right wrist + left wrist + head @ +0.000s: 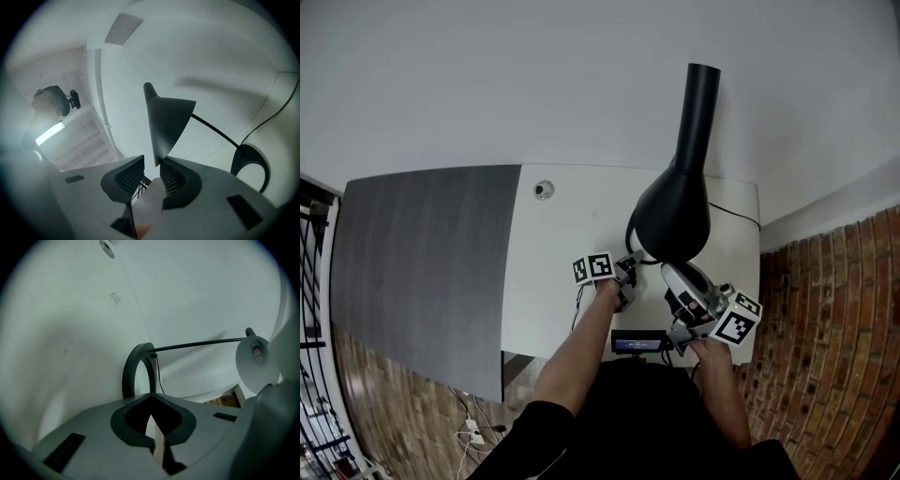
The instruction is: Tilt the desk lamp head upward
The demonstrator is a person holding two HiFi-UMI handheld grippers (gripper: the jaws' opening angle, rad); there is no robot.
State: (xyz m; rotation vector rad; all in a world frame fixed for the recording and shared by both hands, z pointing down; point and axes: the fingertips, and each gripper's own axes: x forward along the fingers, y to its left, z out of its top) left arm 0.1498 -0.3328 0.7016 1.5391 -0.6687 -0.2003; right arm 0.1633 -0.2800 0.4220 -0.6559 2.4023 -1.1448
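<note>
- my top (623,427) is black, with short sleeves
- my left gripper (151,398) and right gripper (151,174) have grey shells and dark pads
- each bears a white cube (592,268) with black square markers

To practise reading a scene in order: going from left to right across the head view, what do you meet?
Dark grey panel → small round cap → left gripper → black lamp shade → right-hand brick wall.

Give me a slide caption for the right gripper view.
Open right hand-held gripper straddling the rim of the black desk lamp head.
</note>
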